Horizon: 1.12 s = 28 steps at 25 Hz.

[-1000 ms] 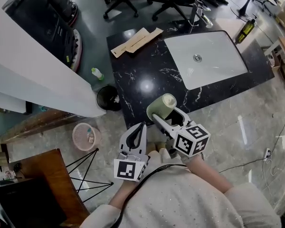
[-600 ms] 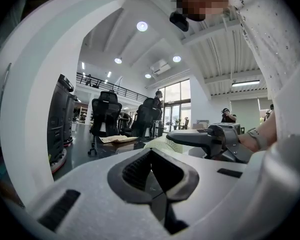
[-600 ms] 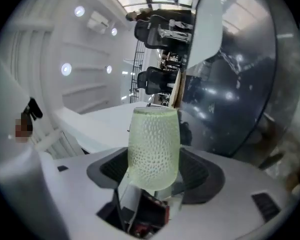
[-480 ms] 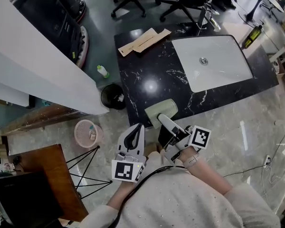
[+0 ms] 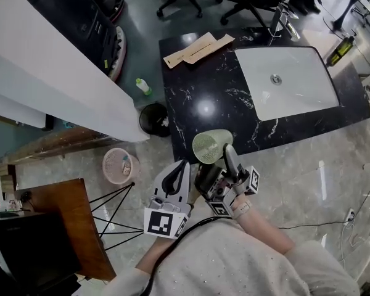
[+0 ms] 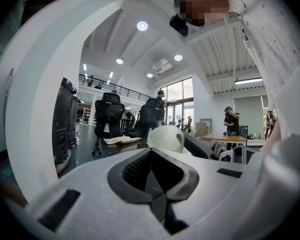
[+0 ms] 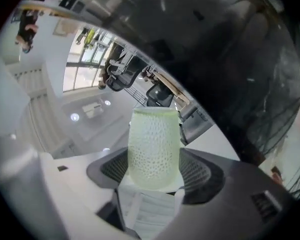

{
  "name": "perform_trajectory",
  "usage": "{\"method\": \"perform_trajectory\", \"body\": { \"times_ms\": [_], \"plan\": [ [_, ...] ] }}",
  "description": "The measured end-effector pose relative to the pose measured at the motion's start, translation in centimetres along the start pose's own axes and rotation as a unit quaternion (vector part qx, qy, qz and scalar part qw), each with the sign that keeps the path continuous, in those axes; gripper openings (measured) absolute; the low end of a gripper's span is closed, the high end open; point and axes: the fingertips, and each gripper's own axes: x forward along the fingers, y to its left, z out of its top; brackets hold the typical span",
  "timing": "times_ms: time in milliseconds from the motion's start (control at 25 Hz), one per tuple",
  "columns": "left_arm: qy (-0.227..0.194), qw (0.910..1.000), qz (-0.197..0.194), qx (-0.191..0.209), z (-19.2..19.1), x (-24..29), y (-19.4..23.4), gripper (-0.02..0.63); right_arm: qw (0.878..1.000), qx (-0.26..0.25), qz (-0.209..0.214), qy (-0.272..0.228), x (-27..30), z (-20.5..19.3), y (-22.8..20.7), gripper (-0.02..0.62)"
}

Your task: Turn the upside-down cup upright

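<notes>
Pale green dimpled cup (image 5: pixel 211 145) is sitting in the right gripper (image 5: pixel 218 159) in the head view, held up by the near edge of the black marble counter (image 5: pixel 222 97). The left gripper (image 5: pixel 177 172) is hanging just beside it. Left gripper view: jaws are meeting, nothing between them. Right gripper view: jaws are standing wide, pads pressing both sides of the cup.

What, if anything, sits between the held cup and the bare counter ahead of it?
Nothing visible. The cup, in the right gripper, hangs by the black counter's near edge; the cardboard and sink lie farther off.
</notes>
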Motion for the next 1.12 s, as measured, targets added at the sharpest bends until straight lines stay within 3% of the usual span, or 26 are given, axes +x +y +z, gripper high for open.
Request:
{"method": "perform_trajectory", "body": {
  "times_ms": [200,440,840,1120],
  "plan": [
    [0.002,1.0,0.002,0.007,0.1,0.0,0.0,0.008,0.992,0.108,0.059,-0.04,0.3,1.0,-0.6,0.318],
    [0.007,0.9999,0.008,0.012,0.0,-0.3,0.3,0.008,0.969,0.175,0.151,-0.086,0.1,2.0,0.0,0.318],
    [0.023,0.9996,0.013,0.014,-0.7,-0.7,0.1,0.008,0.939,0.206,0.229,-0.15,-0.7,3.9,1.1,0.318],
    [0.026,0.9994,0.017,0.018,-0.5,-0.8,0.1,0.008,0.932,0.209,0.256,-0.149,-1.0,4.2,1.6,0.319]
  ]
}}
